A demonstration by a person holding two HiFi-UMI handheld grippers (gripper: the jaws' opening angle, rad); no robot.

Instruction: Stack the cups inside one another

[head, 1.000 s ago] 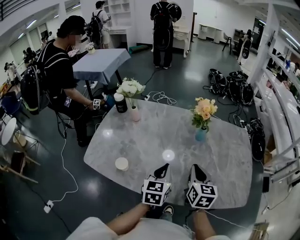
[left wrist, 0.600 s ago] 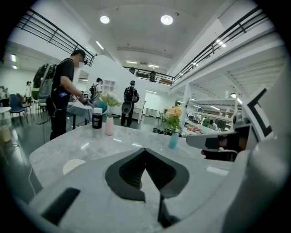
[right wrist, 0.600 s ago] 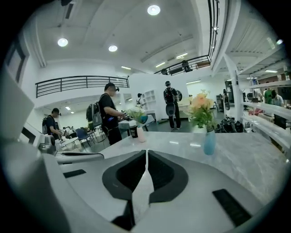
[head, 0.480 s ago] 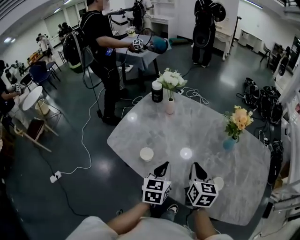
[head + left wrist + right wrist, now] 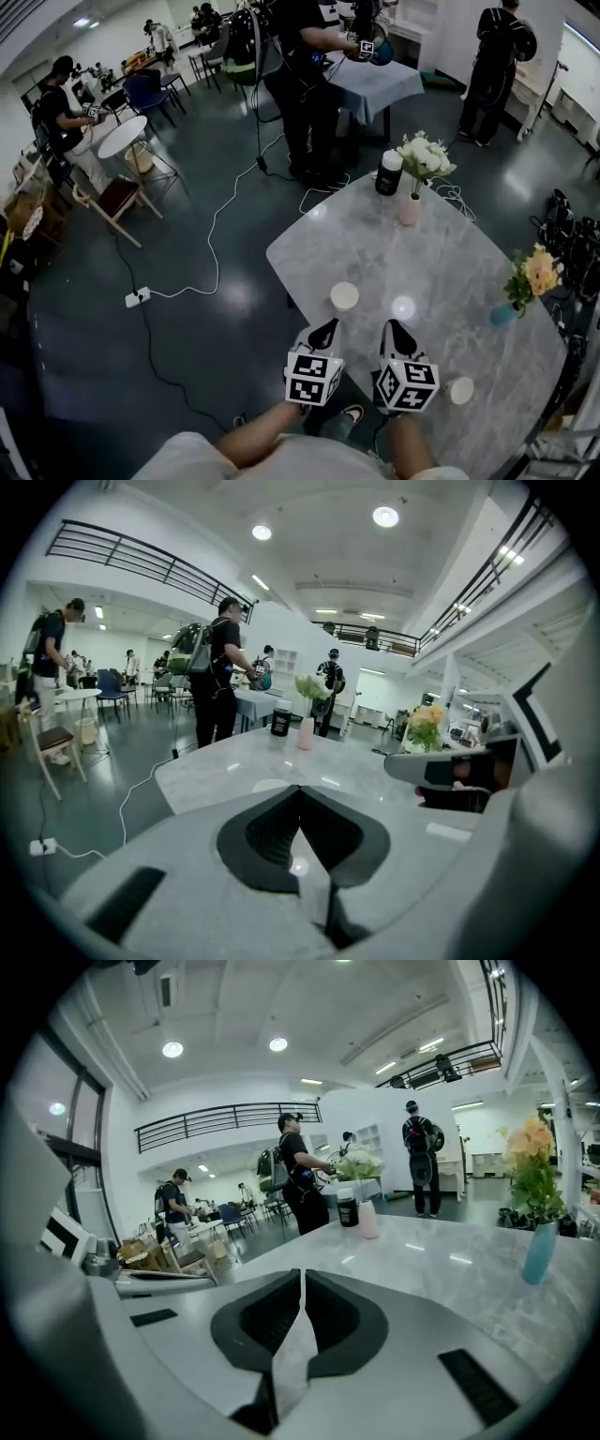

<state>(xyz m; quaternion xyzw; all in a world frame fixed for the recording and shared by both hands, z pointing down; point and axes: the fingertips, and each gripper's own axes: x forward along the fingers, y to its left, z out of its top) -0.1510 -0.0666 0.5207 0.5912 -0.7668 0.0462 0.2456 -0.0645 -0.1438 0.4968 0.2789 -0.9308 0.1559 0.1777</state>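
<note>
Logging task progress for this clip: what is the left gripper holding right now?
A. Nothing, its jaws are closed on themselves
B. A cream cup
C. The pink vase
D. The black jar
A: in the left gripper view the left gripper has its jaws meeting with nothing between them, while the cream cup stands untouched on the marble table ahead of it.

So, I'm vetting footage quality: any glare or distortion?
Head view: white glare spots on the table, straight lines bow near the edges. Left gripper view: black round vignette, heavy fisheye. Right gripper view: same vignette, ceiling lamps blown out.
</note>
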